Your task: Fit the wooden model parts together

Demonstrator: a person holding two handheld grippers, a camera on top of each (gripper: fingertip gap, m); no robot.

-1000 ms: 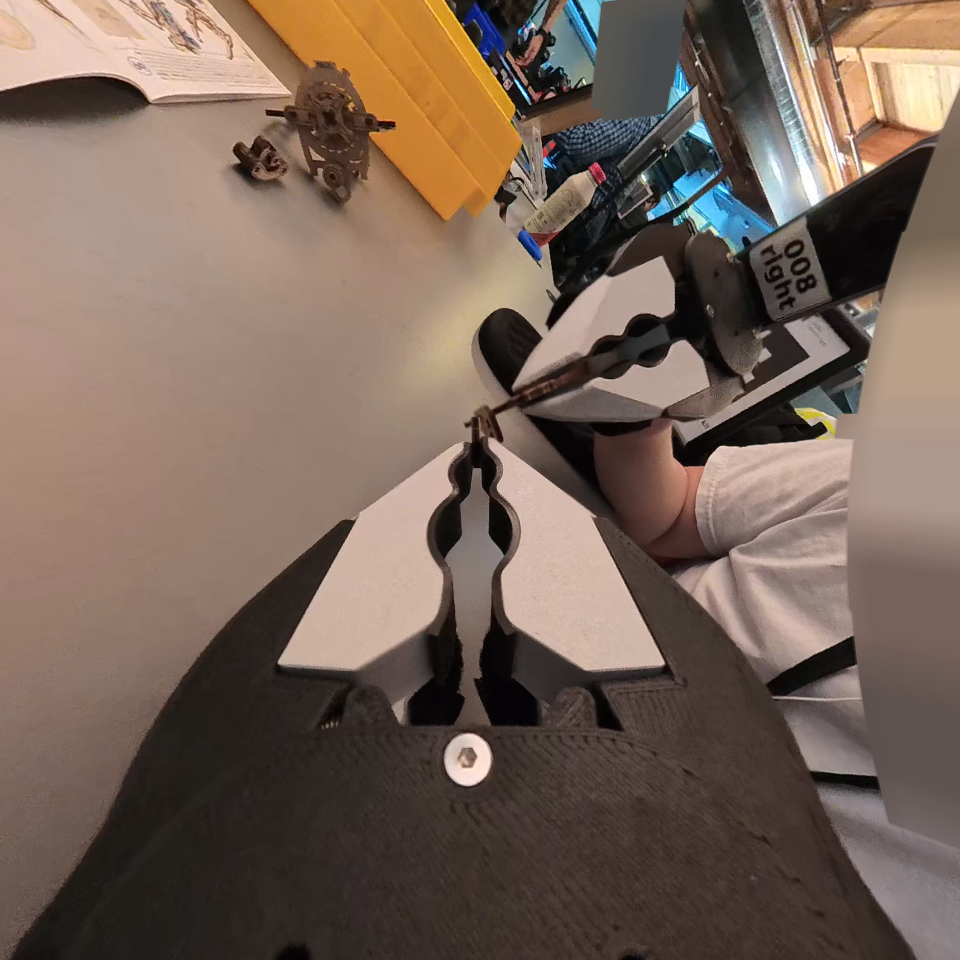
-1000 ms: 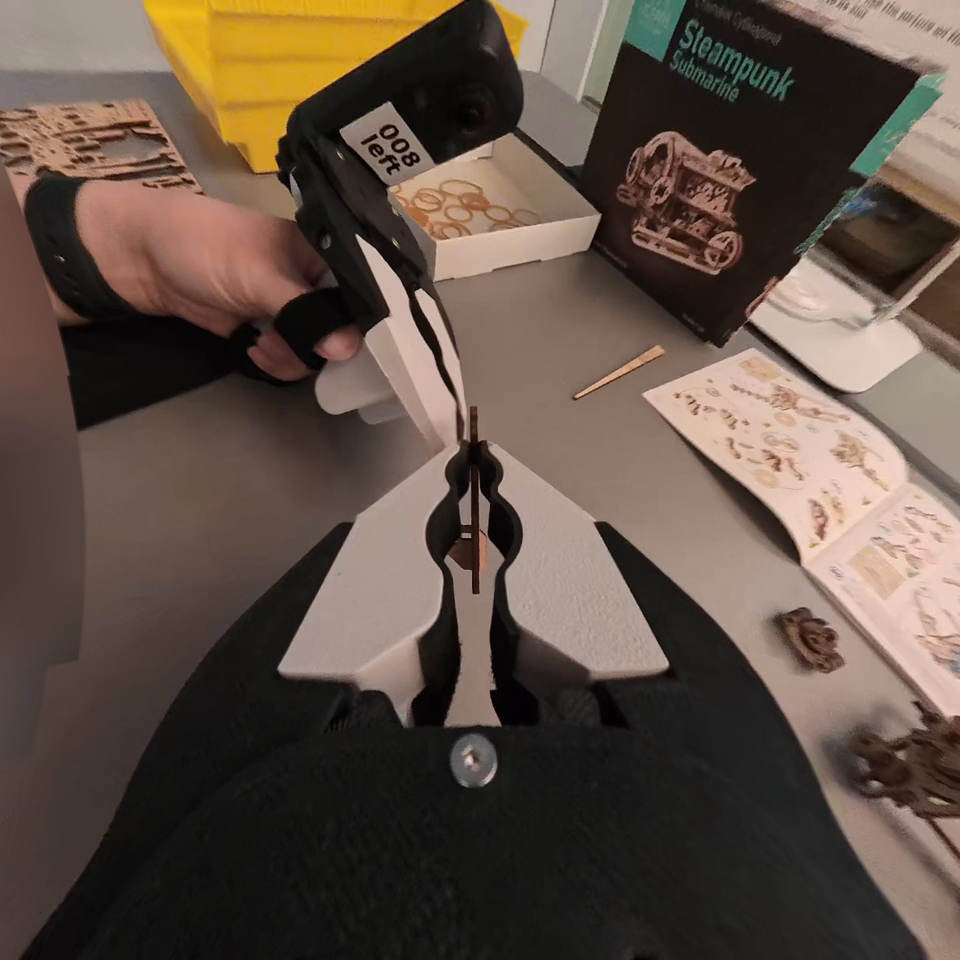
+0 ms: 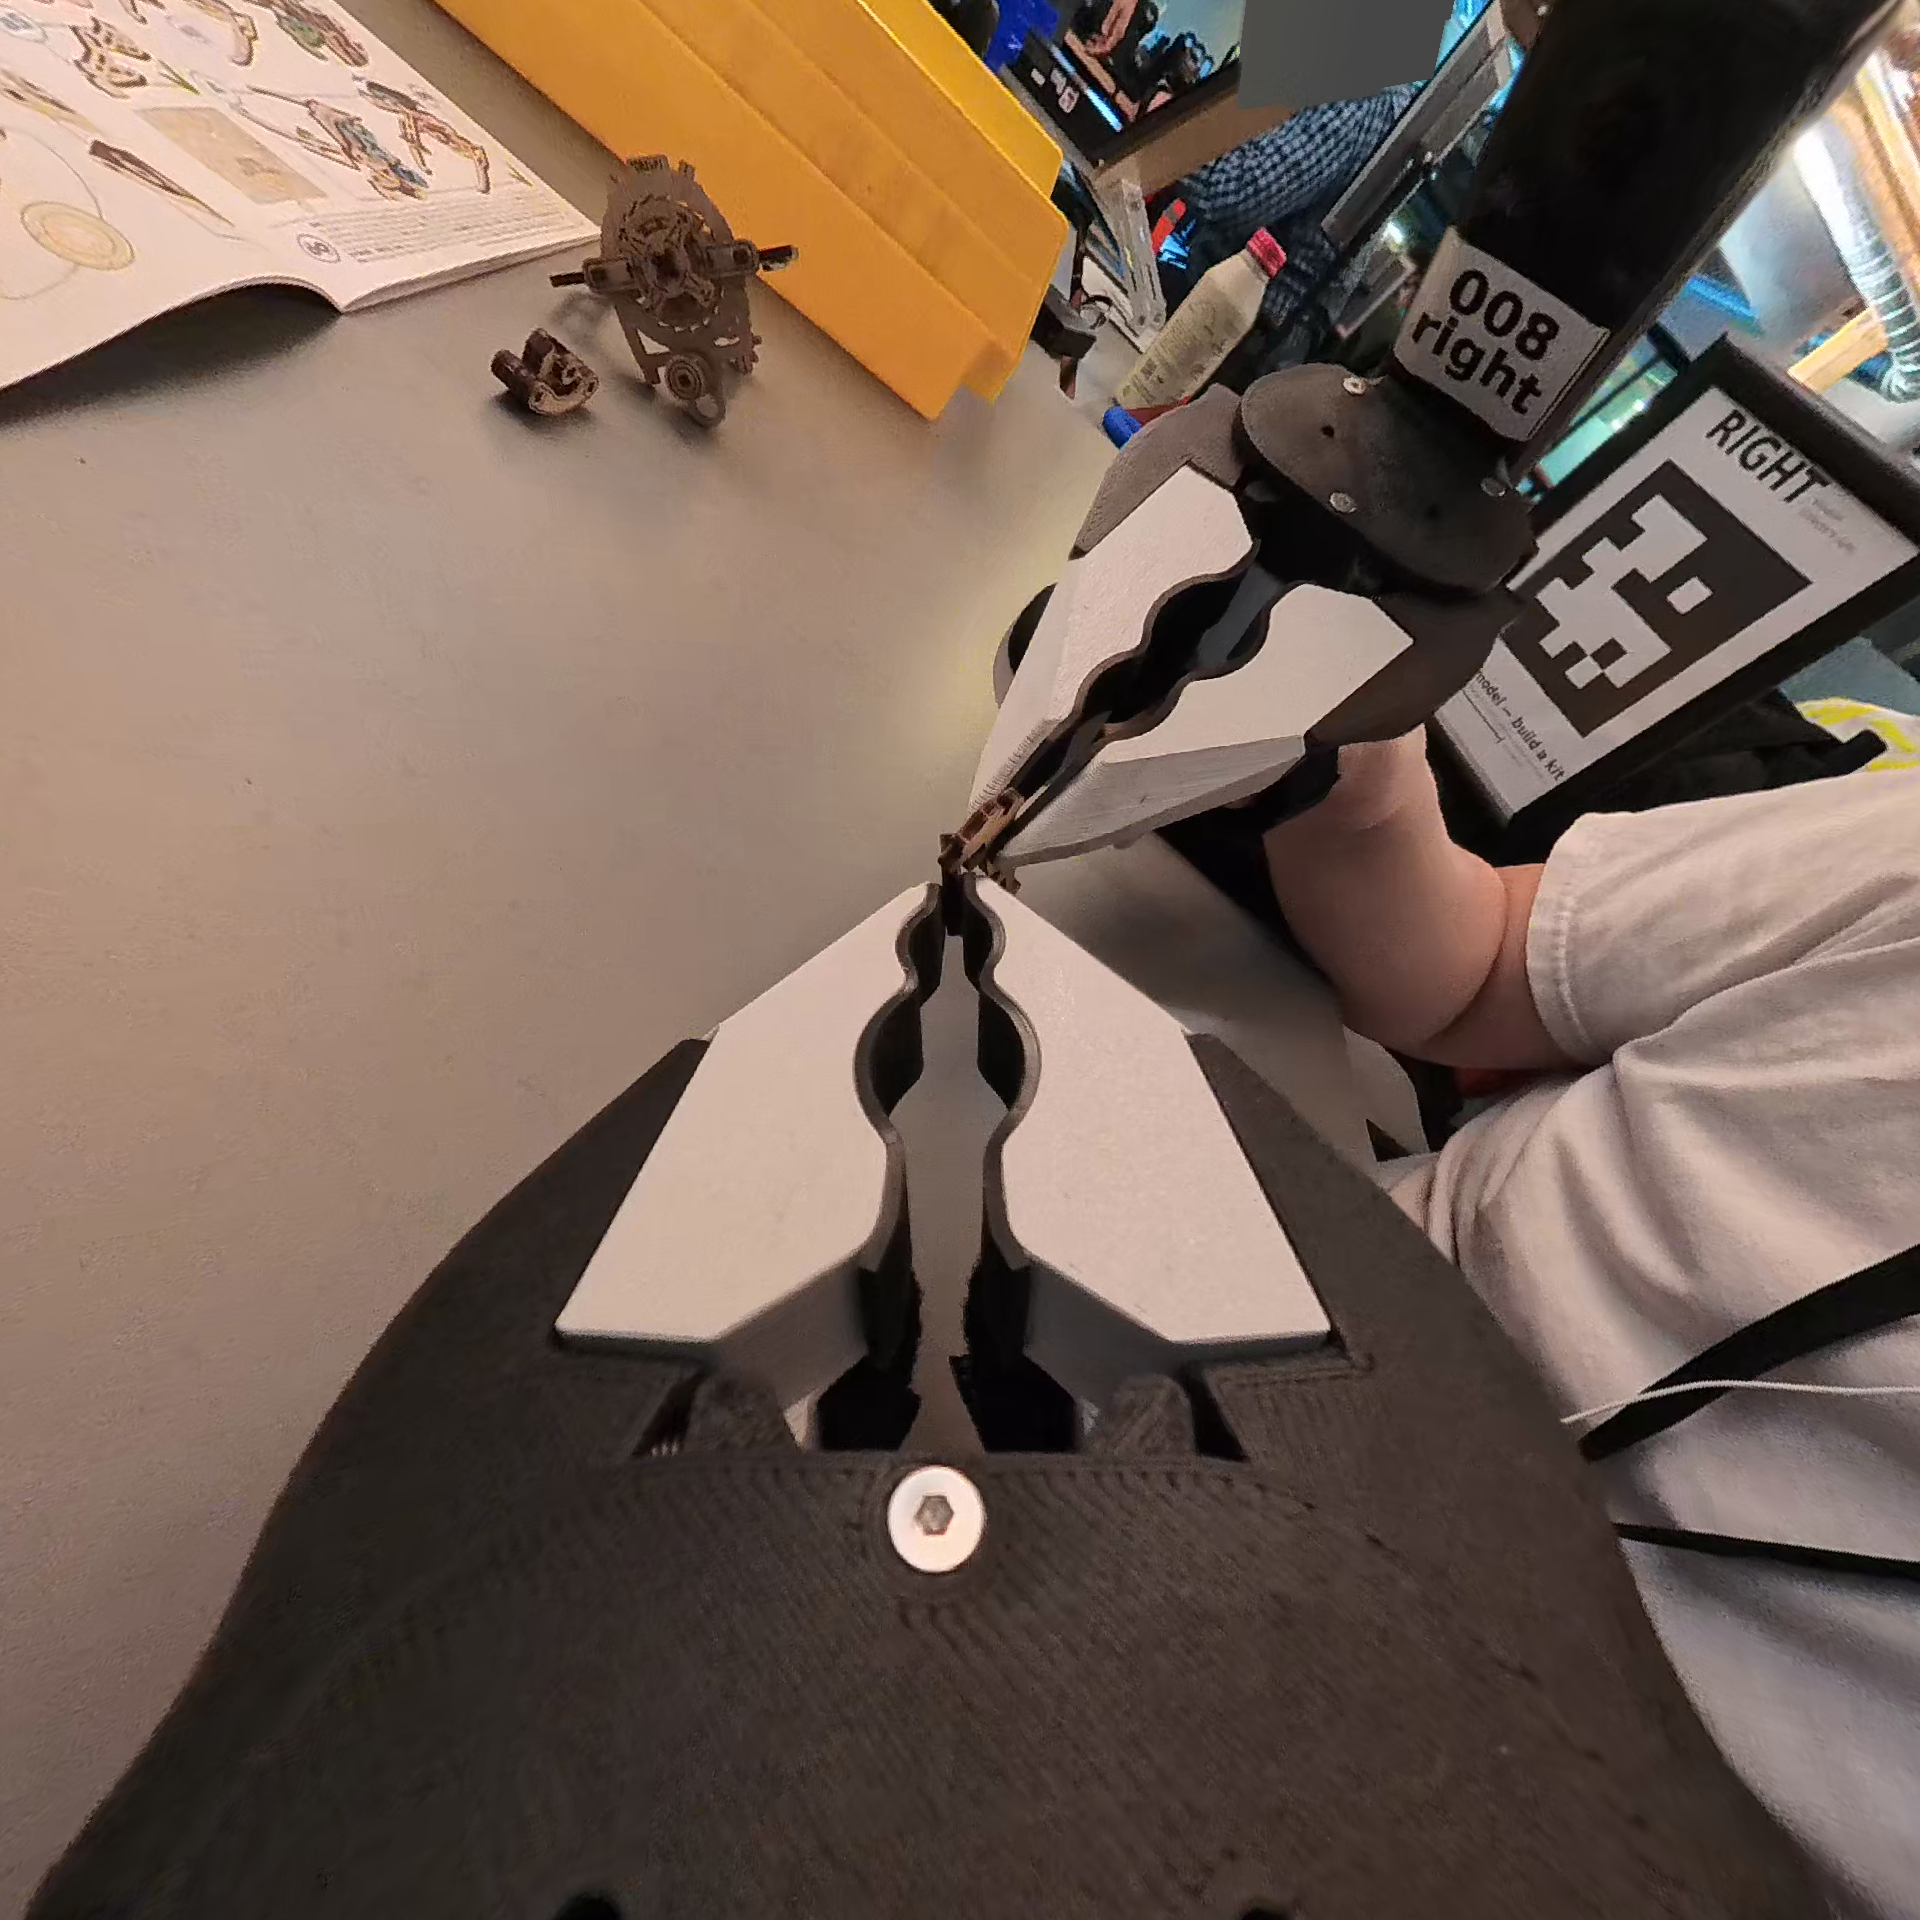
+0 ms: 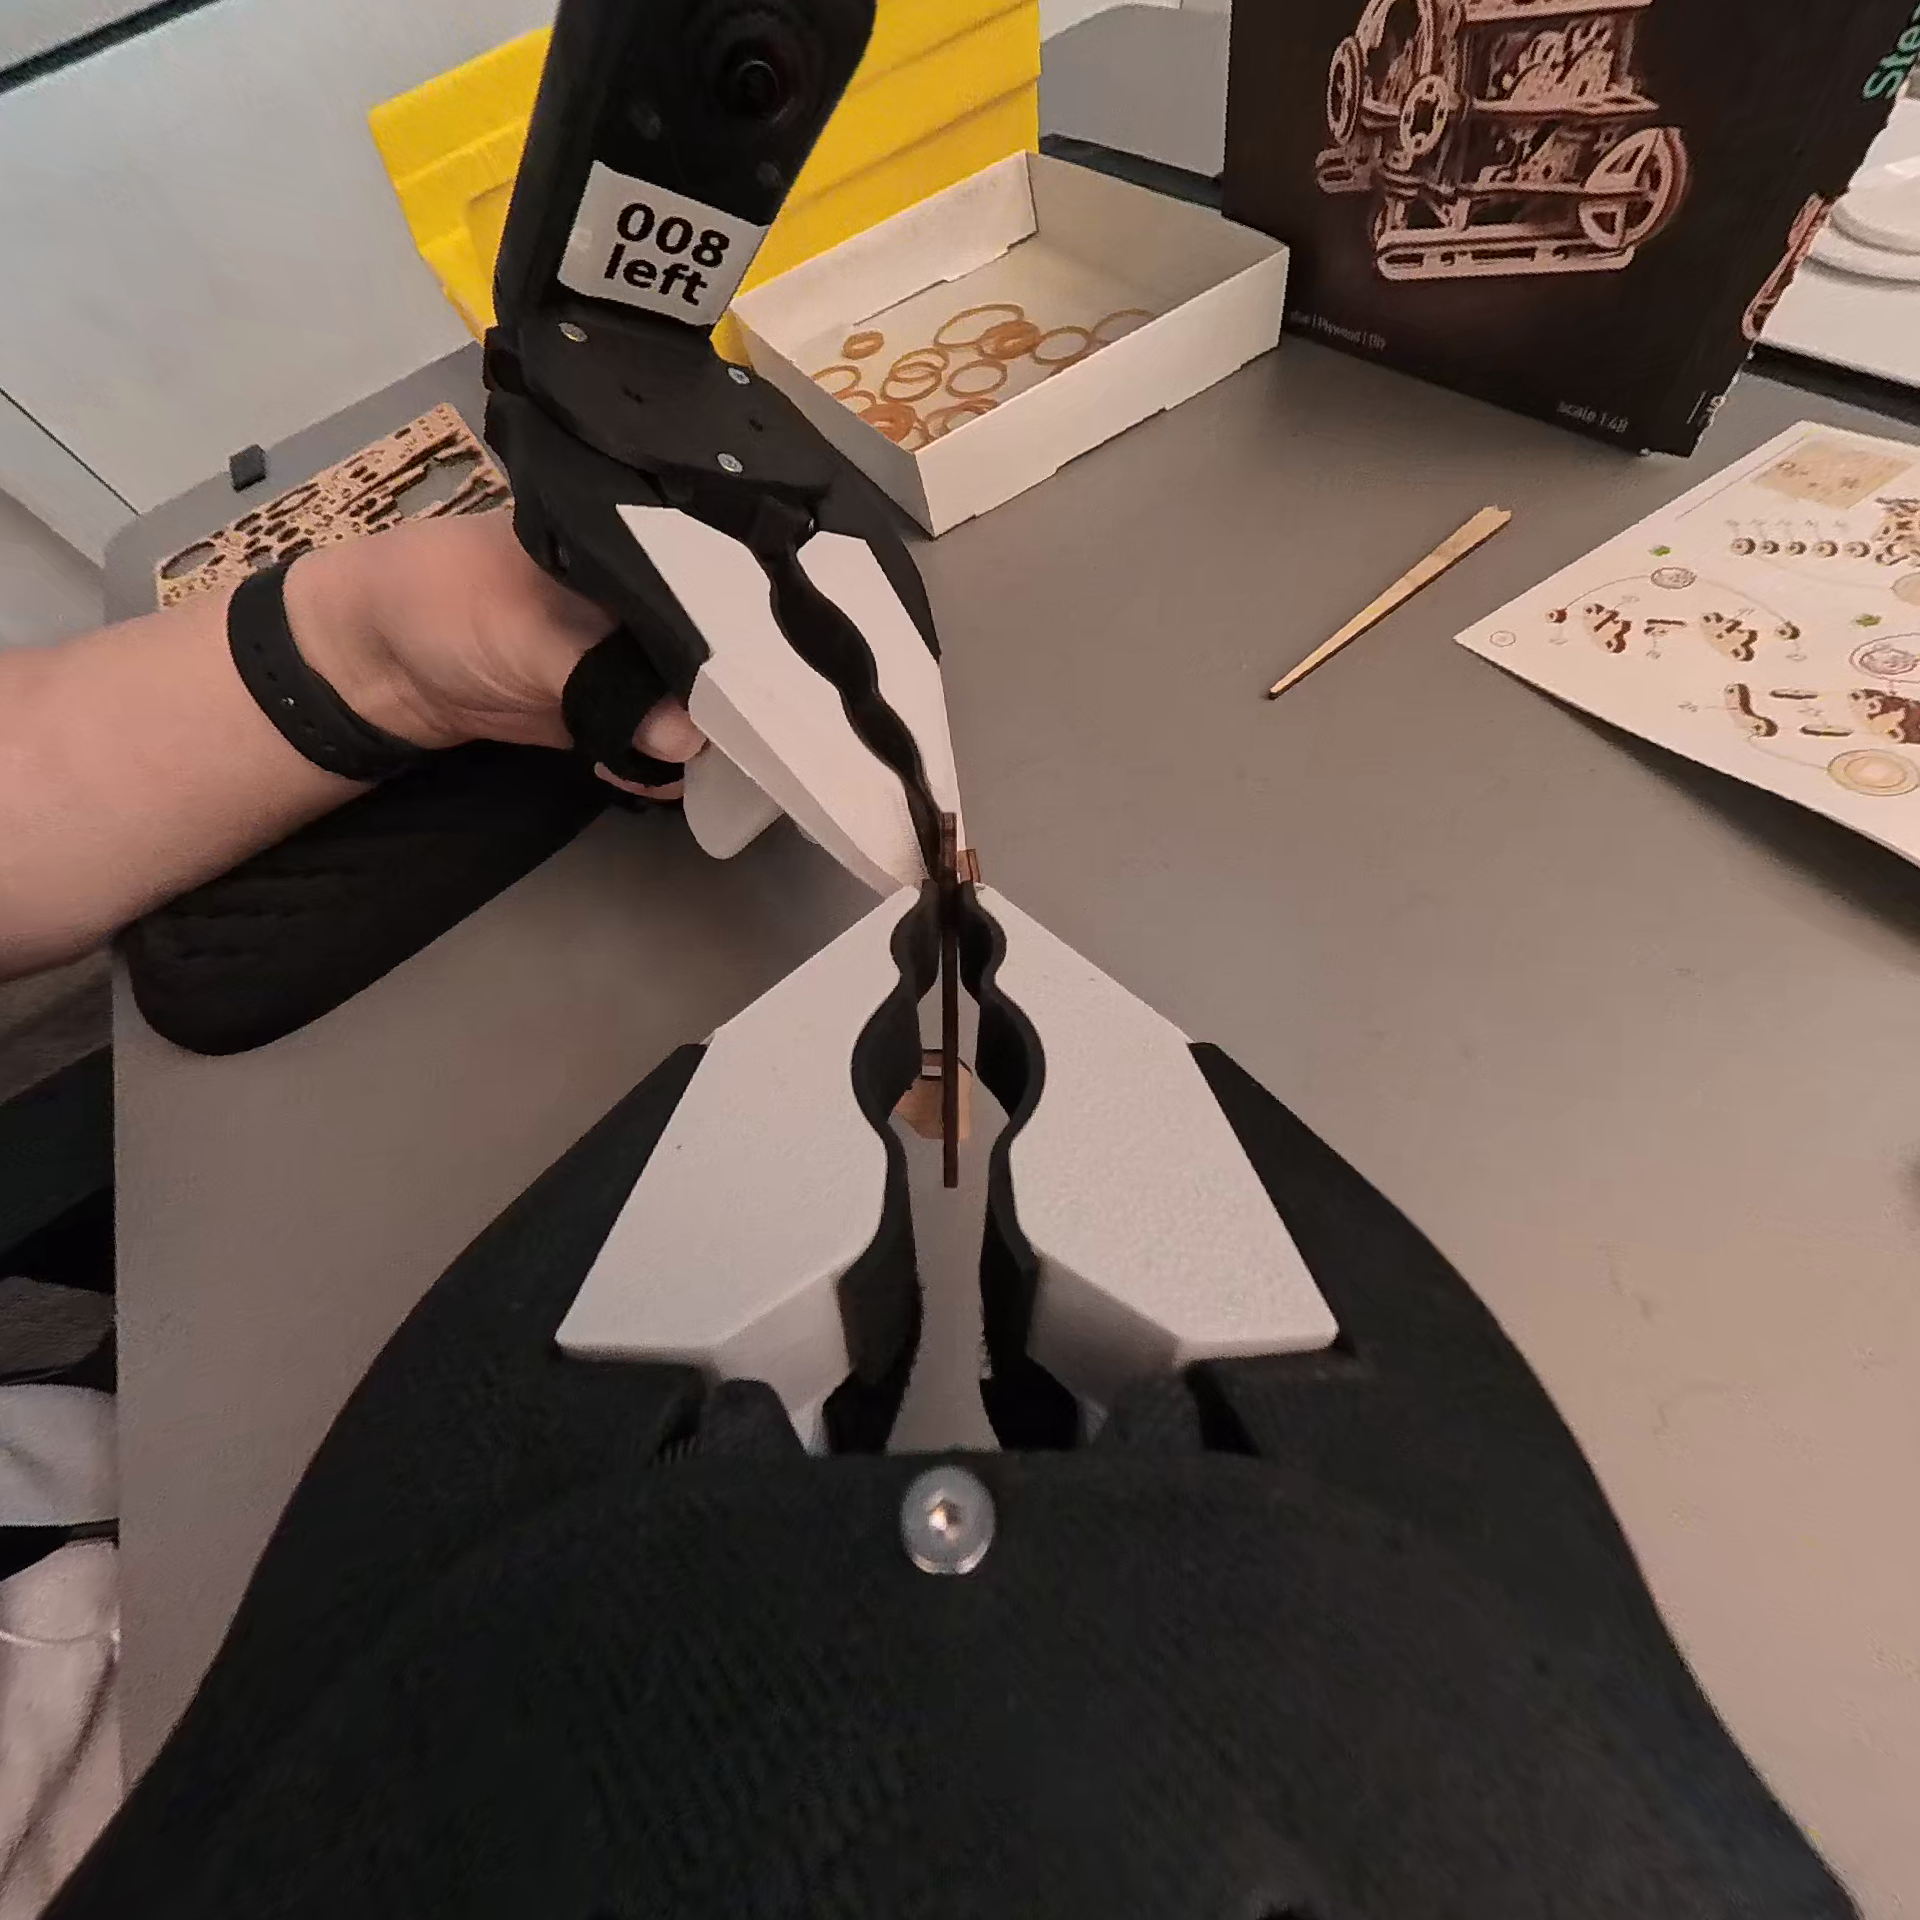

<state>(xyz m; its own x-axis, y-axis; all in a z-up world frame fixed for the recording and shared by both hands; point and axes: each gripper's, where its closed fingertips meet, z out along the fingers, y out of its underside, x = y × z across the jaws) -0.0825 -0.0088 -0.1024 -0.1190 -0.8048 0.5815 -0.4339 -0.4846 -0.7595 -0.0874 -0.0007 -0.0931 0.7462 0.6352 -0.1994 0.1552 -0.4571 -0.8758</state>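
My right gripper (image 4: 951, 894) is clamped on a thin wooden strip (image 4: 950, 1049), my left gripper (image 3: 954, 902) on a small wooden piece (image 3: 961, 847). The parts are touching tip to tip above the table (image 3: 312, 831); seating looks unfinished. A gear subassembly (image 3: 670, 281) waits beside the booklet (image 3: 208, 166).

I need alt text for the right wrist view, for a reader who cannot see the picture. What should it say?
Two handheld grippers meet tip to tip above a grey table: the right gripper is shut on a thin flat wooden part held edge-on, and the left gripper comes in from the upper left. Behind lie a white tray of wooden rings, a wooden stick and an instruction booklet.
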